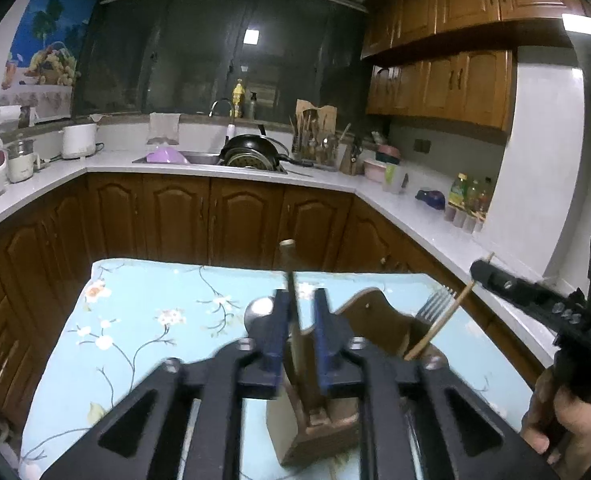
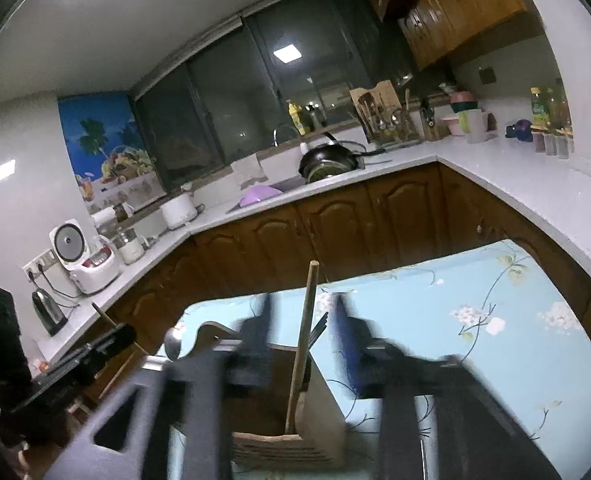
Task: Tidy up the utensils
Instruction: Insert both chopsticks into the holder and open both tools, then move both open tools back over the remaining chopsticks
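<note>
So, wooden holder (image 1: 319, 420) sits at 6 o'clock on floral cloth (image 1: 143, 320). Left gripper (image 1: 298, 320) jaws apart around knife (image 1: 293, 308), pads clear. Right gripper (image 2: 301, 320) wide open around chopstick (image 2: 303, 344). We back out straight, no sideways knocks.

Both hand-held grippers, left (image 1: 299, 328) and right (image 2: 301, 328), jaws apart.

A black pan (image 1: 255, 148) is seen in the sink (image 1: 199, 157), a white rice cooker (image 2: 89, 258) on the counter (image 1: 399, 204), and oil bottles (image 1: 469, 192) near the wall.
</note>
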Action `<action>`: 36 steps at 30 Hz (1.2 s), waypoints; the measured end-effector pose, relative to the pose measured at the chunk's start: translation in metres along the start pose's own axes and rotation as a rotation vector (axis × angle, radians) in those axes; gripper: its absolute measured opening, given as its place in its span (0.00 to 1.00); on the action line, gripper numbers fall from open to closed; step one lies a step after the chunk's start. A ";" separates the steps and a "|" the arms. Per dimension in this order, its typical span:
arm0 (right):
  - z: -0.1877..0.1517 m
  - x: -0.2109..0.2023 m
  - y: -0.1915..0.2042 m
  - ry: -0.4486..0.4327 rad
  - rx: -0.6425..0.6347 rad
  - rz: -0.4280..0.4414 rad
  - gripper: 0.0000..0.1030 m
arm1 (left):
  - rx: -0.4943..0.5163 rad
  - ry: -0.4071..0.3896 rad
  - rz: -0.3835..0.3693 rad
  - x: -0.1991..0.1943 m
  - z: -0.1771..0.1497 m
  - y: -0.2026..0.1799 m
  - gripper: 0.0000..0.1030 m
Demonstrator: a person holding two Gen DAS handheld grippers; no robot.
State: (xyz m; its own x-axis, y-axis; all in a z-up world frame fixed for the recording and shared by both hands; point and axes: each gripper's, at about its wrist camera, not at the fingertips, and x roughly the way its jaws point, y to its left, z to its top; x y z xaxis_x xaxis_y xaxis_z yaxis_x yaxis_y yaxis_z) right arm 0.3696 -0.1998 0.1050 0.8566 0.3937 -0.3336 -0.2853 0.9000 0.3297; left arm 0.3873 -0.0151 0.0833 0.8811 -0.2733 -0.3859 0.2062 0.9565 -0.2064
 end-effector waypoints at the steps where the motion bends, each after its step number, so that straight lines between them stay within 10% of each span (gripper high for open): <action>1: 0.000 -0.006 -0.001 -0.017 0.007 0.006 0.70 | -0.004 -0.010 0.004 -0.004 0.000 0.000 0.31; 6: -0.002 -0.028 -0.010 -0.036 0.065 0.021 0.75 | -0.021 -0.001 0.012 -0.015 -0.005 0.002 0.45; 10: -0.011 -0.057 -0.018 -0.065 0.100 0.053 0.95 | -0.028 -0.008 0.034 -0.035 -0.010 0.003 0.76; 36: -0.125 -0.179 0.014 0.014 -0.067 -0.055 0.98 | -0.201 0.099 0.011 -0.177 -0.103 0.023 0.84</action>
State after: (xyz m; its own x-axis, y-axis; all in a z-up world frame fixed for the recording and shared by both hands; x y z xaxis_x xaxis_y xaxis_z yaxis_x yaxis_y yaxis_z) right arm 0.1585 -0.2342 0.0595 0.8656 0.3454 -0.3625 -0.2664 0.9307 0.2505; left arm 0.1928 0.0447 0.0541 0.8347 -0.2808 -0.4737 0.0987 0.9226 -0.3729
